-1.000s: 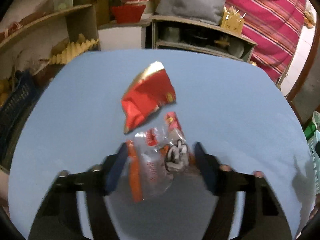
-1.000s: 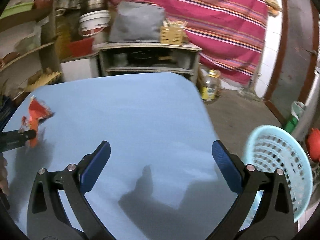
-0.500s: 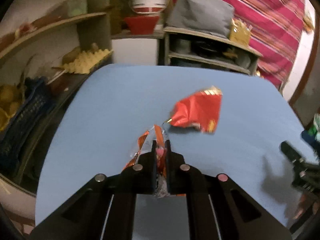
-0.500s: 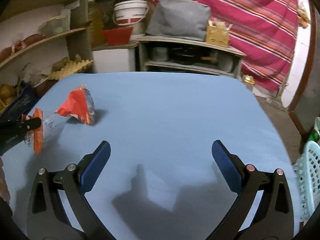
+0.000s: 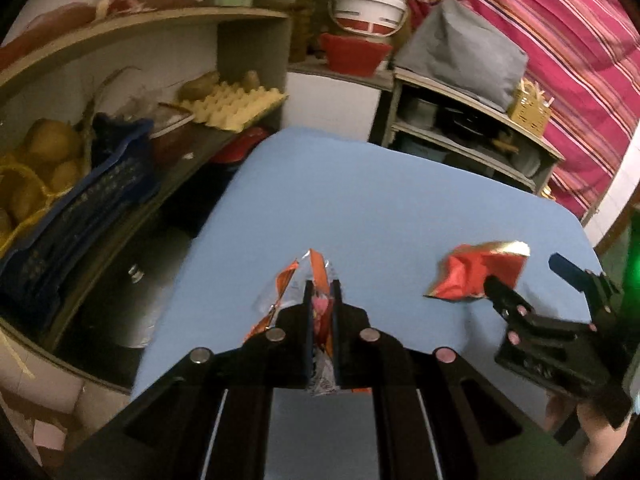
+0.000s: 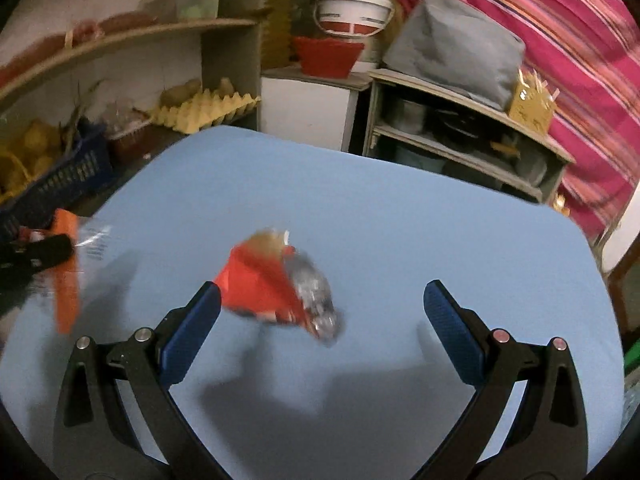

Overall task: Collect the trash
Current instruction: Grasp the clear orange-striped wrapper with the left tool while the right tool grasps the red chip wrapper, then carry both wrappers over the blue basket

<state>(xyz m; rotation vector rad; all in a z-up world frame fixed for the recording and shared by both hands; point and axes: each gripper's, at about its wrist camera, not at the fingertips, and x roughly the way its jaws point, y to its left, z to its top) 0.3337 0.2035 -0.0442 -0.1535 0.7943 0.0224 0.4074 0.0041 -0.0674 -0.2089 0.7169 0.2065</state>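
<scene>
Closest to me, the left gripper has its fingers pinched tight on a clear plastic wrapper with orange and red print, which sticks up crumpled between them and trails down out of the grip over the blue desk. From the other side the same wrapper shows as a blurred orange strip with clear film at the desk's left edge.

To its right, the right gripper has its blue-padded fingers spread wide with nothing pressed between them. A crumpled red snack bag with a silvery, gold-edged lining lies on the desk just ahead of them, nearer the left finger; whether that finger touches it I cannot tell through the blur. In the left view the red bag sits right at the tip of the right gripper, and a hand shows under the tool.

Beyond the desk, shelves on the left hold a yellow egg tray and a dark blue crate. Further back are a white bucket over a red tub, a grey cushion on a low rack, and a striped pink cloth.
</scene>
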